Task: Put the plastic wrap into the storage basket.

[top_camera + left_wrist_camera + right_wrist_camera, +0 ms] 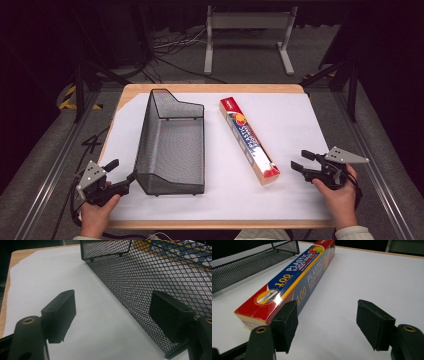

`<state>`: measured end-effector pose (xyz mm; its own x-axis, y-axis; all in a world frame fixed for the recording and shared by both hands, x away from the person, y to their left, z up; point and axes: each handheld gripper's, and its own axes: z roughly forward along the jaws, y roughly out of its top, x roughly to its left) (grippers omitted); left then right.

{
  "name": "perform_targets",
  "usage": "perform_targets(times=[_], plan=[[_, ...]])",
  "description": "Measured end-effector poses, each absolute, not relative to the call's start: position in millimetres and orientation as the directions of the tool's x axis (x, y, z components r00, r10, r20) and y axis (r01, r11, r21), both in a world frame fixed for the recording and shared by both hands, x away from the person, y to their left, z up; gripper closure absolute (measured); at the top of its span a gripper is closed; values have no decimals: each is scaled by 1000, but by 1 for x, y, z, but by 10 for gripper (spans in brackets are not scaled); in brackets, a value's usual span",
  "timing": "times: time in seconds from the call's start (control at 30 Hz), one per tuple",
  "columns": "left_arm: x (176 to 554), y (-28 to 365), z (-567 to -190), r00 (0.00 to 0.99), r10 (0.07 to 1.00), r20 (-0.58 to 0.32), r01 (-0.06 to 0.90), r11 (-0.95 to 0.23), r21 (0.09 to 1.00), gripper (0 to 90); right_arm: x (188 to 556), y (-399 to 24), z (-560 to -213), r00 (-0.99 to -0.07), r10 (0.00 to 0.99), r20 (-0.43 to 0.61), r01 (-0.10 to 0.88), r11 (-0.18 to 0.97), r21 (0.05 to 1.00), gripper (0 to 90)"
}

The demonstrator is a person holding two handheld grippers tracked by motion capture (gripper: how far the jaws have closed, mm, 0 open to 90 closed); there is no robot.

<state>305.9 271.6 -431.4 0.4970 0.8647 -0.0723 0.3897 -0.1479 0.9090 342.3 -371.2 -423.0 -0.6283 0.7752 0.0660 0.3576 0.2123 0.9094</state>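
Right hand-held gripper [299, 161] low over the white sheet, jaws apart with nothing between them, just beside the near end of the plastic wrap box [249, 139]; in the right gripper view one pad [287, 325] sits close against the box's near corner [259, 307], the other well out over bare paper. Best shifted sideways until the box end lies between both pads, then closed across the narrow width, squarely, so the long carton does not swing. Left hand-held gripper [122, 175] also spread and empty, at the near left corner of the wire mesh basket [170, 145], one jaw hard up by the mesh wall [140, 282]; well placed for steadying it. Box lying flat, slanted, right of the basket and apart from it. Basket's high side wall probably the main obstacle for lifting the box across. Table [210, 88] edge and stand legs [248, 42] beyond, out of the way.
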Motion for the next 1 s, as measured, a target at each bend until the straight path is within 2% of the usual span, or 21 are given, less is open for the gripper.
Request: perform_targets(times=[0.57,1.0], plan=[[305,272,-429,467,880,-89,388,-113,915,226,341,-368,-409,-634,772,47,332,217,918,349],[304,271,-429,469,879,-82,388,-121,914,226,344,-375,-384,-617,783,80,371,200,907,355]])
